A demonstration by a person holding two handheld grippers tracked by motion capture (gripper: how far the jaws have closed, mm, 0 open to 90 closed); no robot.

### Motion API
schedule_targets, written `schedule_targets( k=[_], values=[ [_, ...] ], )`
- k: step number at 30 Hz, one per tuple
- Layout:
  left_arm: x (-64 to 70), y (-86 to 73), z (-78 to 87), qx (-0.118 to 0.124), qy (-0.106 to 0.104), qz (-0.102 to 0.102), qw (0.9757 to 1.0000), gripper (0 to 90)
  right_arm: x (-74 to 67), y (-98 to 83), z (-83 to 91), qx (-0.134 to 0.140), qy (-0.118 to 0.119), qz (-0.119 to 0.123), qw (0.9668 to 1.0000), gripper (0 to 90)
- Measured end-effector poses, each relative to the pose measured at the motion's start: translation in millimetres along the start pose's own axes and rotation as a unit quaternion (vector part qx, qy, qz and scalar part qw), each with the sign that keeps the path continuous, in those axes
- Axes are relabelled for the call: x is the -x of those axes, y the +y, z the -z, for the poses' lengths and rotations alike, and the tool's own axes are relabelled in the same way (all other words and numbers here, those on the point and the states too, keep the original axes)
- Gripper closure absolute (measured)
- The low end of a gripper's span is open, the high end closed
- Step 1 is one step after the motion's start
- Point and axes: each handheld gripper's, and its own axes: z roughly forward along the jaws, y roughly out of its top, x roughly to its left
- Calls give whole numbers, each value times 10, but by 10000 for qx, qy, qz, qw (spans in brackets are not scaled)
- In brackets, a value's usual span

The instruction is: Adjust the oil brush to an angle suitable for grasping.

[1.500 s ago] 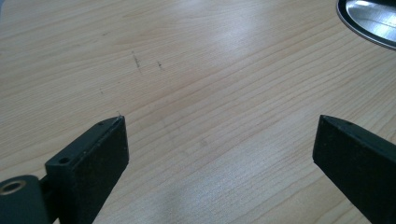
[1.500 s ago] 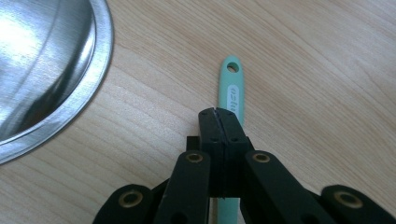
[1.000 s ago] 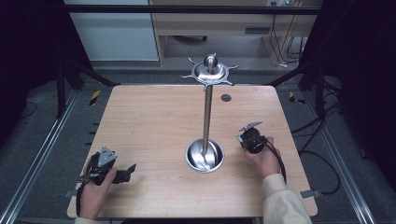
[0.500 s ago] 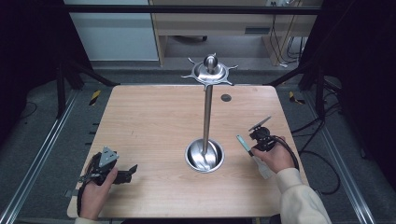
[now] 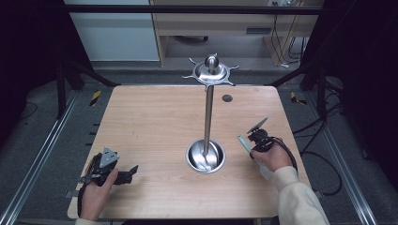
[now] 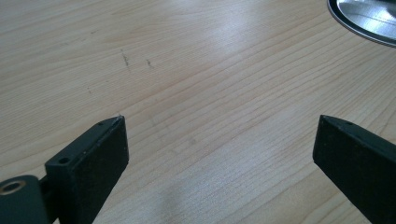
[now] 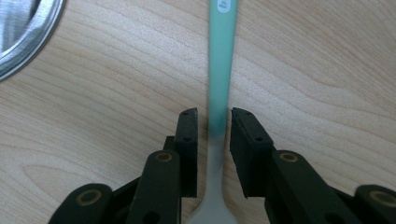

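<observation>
Two black jaws of the right gripper (image 7: 214,122) have just been closing around the green-handled utensil (image 7: 220,70), flanking its neck with slim gaps, so no firm grip shows yet. Beyond its tip lies bare table (image 5: 155,117), the stand's steel base (image 5: 205,156) near its left; the left gripper (image 6: 219,140) rests wide open and empty, well apart.

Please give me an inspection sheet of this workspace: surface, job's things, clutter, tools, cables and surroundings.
Surface: wooden table, bare, with a small dark hole near its far edge.
Job's things: green-handled utensil between the right tool's jaws; metal stand with round base at table centre.
Clutter: nothing seen.
Tools: left tool open over bare wood; right tool jaws have just been closing around the handle, contact unclear.
Cables: black cable at the right hand.
Surroundings: dark frame, grey floor, cabinet behind.
</observation>
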Motion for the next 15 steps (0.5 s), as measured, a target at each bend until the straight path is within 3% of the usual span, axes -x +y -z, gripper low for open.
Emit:
schedule_targets(
  k=[15],
  values=[
    [2,2,-4,-14,-2,-23,10000,32,38,1,-17,-93,89,-108,9999,779]
  ],
)
